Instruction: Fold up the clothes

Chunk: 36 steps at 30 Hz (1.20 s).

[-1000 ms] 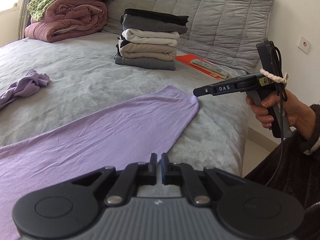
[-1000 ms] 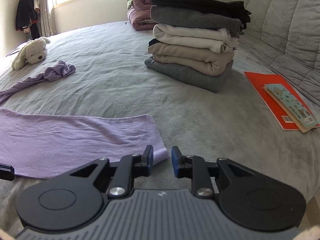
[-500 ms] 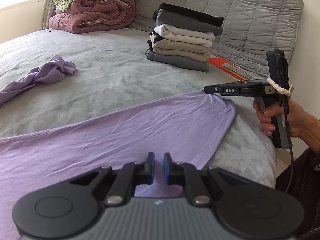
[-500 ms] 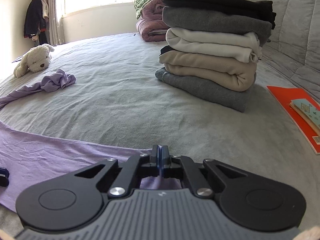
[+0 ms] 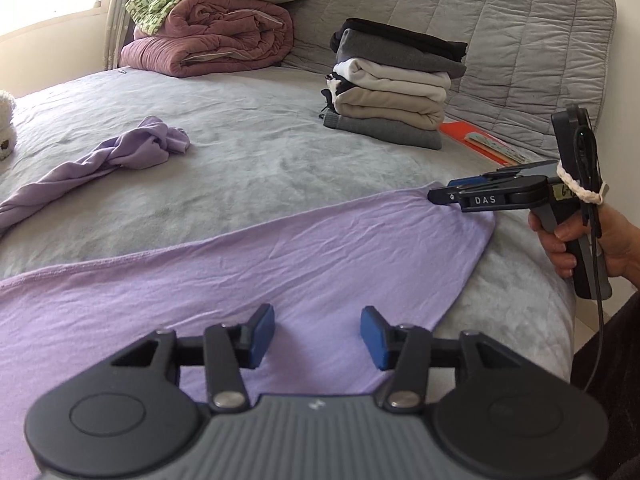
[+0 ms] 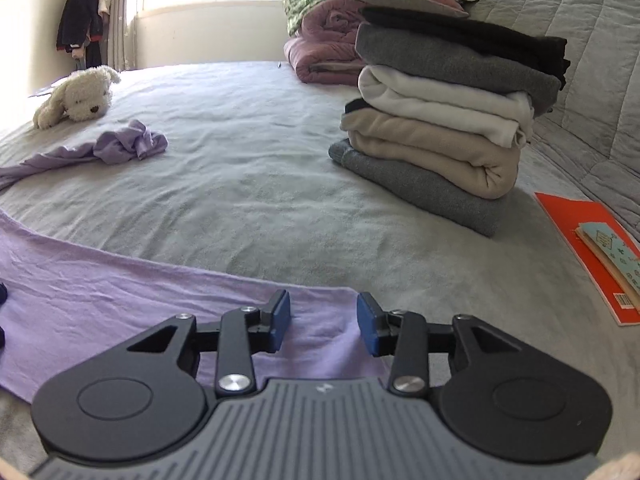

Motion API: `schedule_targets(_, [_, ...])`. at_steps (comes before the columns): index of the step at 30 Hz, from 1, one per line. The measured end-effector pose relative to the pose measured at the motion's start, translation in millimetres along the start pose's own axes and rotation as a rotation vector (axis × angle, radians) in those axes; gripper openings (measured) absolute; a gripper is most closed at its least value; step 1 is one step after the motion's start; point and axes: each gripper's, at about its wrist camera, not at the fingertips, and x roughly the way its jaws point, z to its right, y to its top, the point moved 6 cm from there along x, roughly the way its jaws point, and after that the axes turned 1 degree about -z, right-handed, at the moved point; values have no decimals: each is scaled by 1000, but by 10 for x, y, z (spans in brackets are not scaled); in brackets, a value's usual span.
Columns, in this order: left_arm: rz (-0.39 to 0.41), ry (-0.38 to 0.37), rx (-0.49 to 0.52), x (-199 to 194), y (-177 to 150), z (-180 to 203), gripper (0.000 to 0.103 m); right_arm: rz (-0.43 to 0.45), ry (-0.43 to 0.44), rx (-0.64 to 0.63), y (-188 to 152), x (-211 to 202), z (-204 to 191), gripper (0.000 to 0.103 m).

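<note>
A lilac garment point(image 5: 280, 272) lies spread flat across the near part of the grey bed point(image 5: 260, 168). Its far sleeve or end point(image 5: 132, 152) is twisted into a rope further back. My left gripper point(image 5: 317, 328) hovers low over the cloth, jaws opening, and the pads press on nothing. My right gripper point(image 6: 323, 316) stands over the garment's right corner point(image 6: 328, 344), jaws opening too, with the cloth lying loose beneath them. In the left wrist view the right gripper point(image 5: 452, 197) sits at that corner near the bed's edge, held by a hand point(image 5: 576, 240).
A stack of folded clothes point(image 6: 440, 120) stands at the back right by the quilted headboard point(image 5: 520, 40). An orange book point(image 6: 580, 248) lies beside it. Rolled quilts and pillows point(image 5: 208, 36) fill the far corner. A plush toy point(image 6: 76, 96) lies far left.
Both grippers, closed or nearly closed half a second ago, now stand open. The garment's right end lies flatter on the bed, and both hands have sunk a little toward it.
</note>
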Motion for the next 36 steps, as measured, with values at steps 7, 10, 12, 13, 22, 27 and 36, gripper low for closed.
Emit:
schedule_targets(7, [55, 50, -52, -288, 61, -191, 51, 23, 22, 36, 129, -147, -111, 43])
schedule_targets(10, [81, 100, -112, -382, 119, -350, 52, 23, 55, 48, 216, -178, -280, 44])
schedule_targets(12, [99, 178, -122, -443, 161, -458, 59, 25, 83, 60, 295, -192, -410, 46])
schedule_targets(13, [103, 218, -135, -464, 178, -527, 59, 26, 97, 66, 336, -199, -475, 46])
schedule_targets(22, [112, 463, -322, -654, 164, -1256, 63, 22, 198, 52, 584, -191, -1189, 48])
schedule_targets(27, [121, 526, -405, -808, 148, -1587, 63, 6, 247, 40, 653, -144, -1571, 49])
schedule_targets(36, [153, 599, -544, -1047, 39, -2148, 63, -47, 316, 24, 769, 28, -2098, 49])
